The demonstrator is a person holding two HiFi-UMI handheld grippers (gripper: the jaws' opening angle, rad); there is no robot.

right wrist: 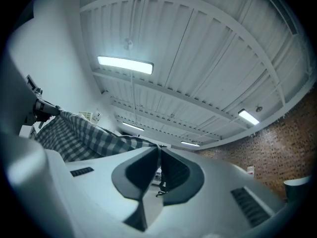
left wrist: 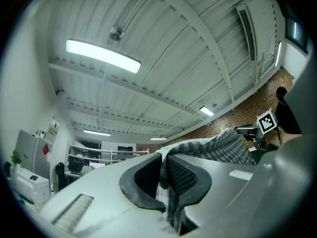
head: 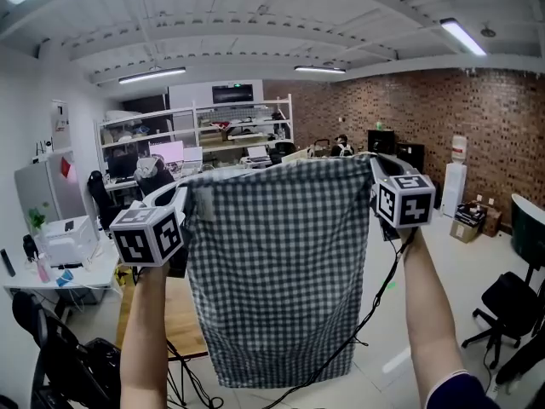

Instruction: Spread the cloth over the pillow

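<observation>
**Checked cloth held up in the air, a top corner in each claw**

- Cloth (head: 277,271): grey-and-white check, lifted in front of the head camera. It hangs flat from its top edge and its lower hem is free. The top edge runs roughly level between the two claws.
- Left claw (head: 189,201): jaws pressed together on the cloth's upper left corner. In the left gripper view the fabric (left wrist: 223,145) bunches over the top of the claw (left wrist: 164,157) and a fold runs down between the dark pads.
- Right claw (head: 368,162): pinching the upper right corner. In the right gripper view the jaws (right wrist: 159,150) meet at their tips on a thin edge of the cloth (right wrist: 84,135), which stretches away to the left.
- Both arms are raised, left arm (head: 145,339) and right arm (head: 430,313). A black cable (head: 375,305) drops from the right claw and passes behind the cloth's lower edge.
- Below and behind the cloth: a wooden counter (head: 183,313), partly hidden by it.
- Room: brick wall (head: 443,118) at right, white shelving (head: 221,122) at the back, office chair (head: 507,301) low right.
</observation>
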